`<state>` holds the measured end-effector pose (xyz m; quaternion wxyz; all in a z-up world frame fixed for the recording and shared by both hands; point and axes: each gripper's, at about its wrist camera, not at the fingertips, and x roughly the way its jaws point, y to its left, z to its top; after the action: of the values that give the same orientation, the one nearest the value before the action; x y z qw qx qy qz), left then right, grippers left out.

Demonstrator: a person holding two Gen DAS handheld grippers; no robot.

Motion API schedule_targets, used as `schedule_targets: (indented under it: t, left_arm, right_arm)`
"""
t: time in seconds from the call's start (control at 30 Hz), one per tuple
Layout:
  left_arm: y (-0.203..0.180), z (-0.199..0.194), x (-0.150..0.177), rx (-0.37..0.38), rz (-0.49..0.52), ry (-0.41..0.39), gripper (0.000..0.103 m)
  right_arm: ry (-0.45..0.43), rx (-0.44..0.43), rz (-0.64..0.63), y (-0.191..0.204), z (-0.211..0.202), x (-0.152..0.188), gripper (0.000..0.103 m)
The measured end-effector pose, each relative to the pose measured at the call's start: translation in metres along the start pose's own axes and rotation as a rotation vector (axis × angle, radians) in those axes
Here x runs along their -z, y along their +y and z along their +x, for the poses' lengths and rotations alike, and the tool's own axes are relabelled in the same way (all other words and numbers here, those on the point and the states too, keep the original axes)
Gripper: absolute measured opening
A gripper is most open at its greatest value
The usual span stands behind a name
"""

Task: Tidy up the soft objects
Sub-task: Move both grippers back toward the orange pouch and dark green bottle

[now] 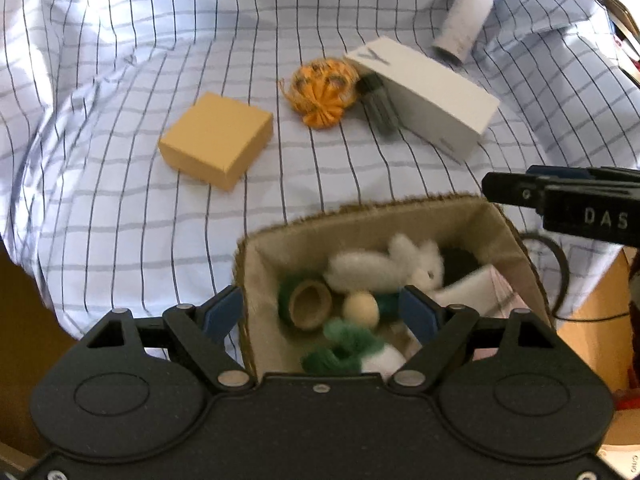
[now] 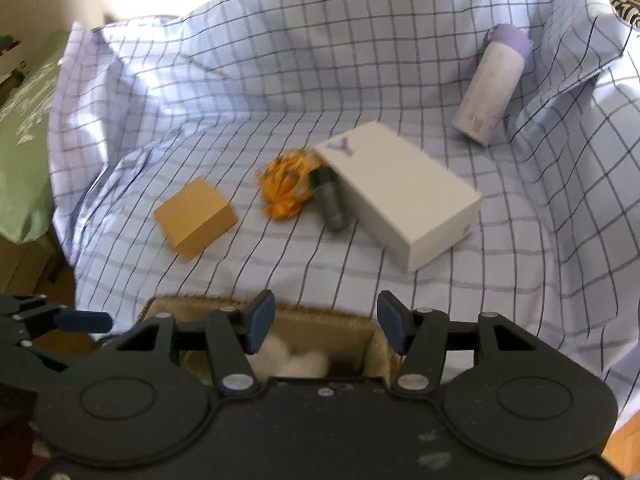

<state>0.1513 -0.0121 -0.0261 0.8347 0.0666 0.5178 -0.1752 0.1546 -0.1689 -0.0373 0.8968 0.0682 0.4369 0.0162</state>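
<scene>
**Toys fill the basket at the sheet's near edge**

Toys (image 1: 384, 268) of white, green and tan fluff sit in a basket (image 1: 256, 280) on a rumpled checked sheet (image 1: 120, 200). Both the left gripper (image 1: 320, 312) and right gripper (image 2: 326, 322) hang over it, jaws apart, empty. Mid-sheet lies an orange toy (image 1: 322, 90) between a tan box (image 1: 216, 146) and white box (image 1: 428, 96).

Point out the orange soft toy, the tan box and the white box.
orange soft toy (image 1: 322, 90), left wrist view, its middle.
tan box (image 2: 195, 211), right wrist view, top face.
white box (image 2: 396, 188), right wrist view, top face.
</scene>
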Motion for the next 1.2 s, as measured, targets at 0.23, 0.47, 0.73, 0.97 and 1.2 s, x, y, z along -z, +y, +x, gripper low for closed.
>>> schedule_targets:
  t: [0.23,0.47,0.73,0.97,1.2]
  left_arm:
    - [0.001,0.019,-0.041,-0.091,0.055,-0.088,0.082]
    - [-0.005,0.056,-0.086,-0.111,0.137,-0.118,0.082]
    - [-0.010,0.099,-0.116,-0.110,0.193,-0.092,0.082]
    - [-0.018,0.128,-0.130,-0.108,0.215,-0.048,0.082]
    - [-0.011,0.144,-0.140,-0.141,0.149,-0.029,0.084]
  right_arm:
    - [-0.026,0.038,0.014,-0.010,0.023,-0.024,0.059]
    - [-0.023,0.043,0.041,-0.016,0.033,-0.032,0.060]
    - [-0.018,0.038,0.065,-0.018,0.045,-0.041,0.061]
    - [-0.014,0.028,0.073,-0.016,0.049,-0.044,0.062]
    - [-0.006,0.026,0.079,-0.016,0.052,-0.046,0.062]
